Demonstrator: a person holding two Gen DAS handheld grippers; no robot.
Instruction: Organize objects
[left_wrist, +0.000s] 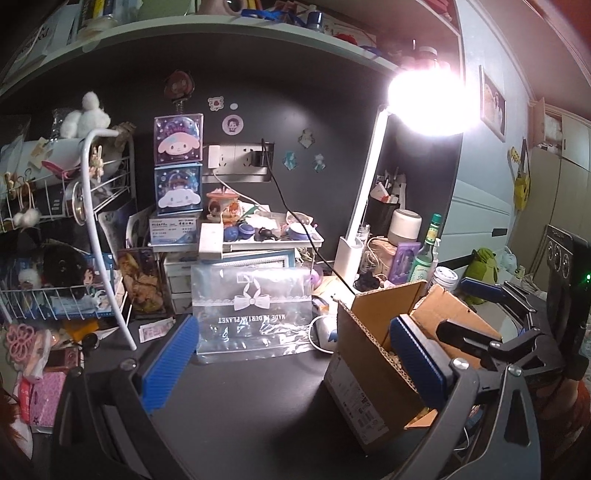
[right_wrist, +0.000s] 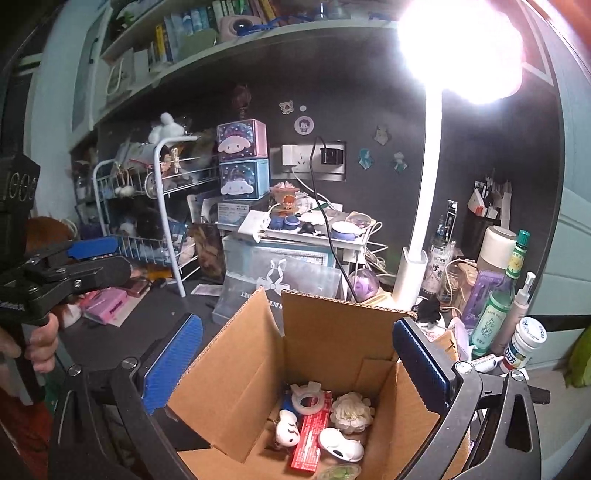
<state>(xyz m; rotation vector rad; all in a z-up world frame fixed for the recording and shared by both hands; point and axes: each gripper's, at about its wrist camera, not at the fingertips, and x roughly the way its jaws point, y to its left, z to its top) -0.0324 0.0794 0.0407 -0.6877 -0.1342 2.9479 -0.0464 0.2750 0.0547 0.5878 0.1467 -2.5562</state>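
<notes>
An open cardboard box (right_wrist: 236, 365) stands on the dark desk; it also shows in the left wrist view (left_wrist: 369, 354) at the right. Inside lie a red packet (right_wrist: 308, 439), a tape roll (right_wrist: 308, 400), a white flower (right_wrist: 351, 411) and small white figures (right_wrist: 340, 445). My right gripper (right_wrist: 295, 369) is open and empty, hovering above the box with its blue pads either side. My left gripper (left_wrist: 293, 362) is open and empty, its right pad at the box's rim. A clear bow-printed bag (left_wrist: 253, 310) stands ahead of it.
A lit white desk lamp (left_wrist: 364, 206) stands behind the box. A white wire rack (left_wrist: 62, 229) full of toys is at the left. Bottles (right_wrist: 496, 306) crowd the right side. A tray of trinkets (left_wrist: 258, 229) and stacked character boxes (left_wrist: 179, 164) sit at the back.
</notes>
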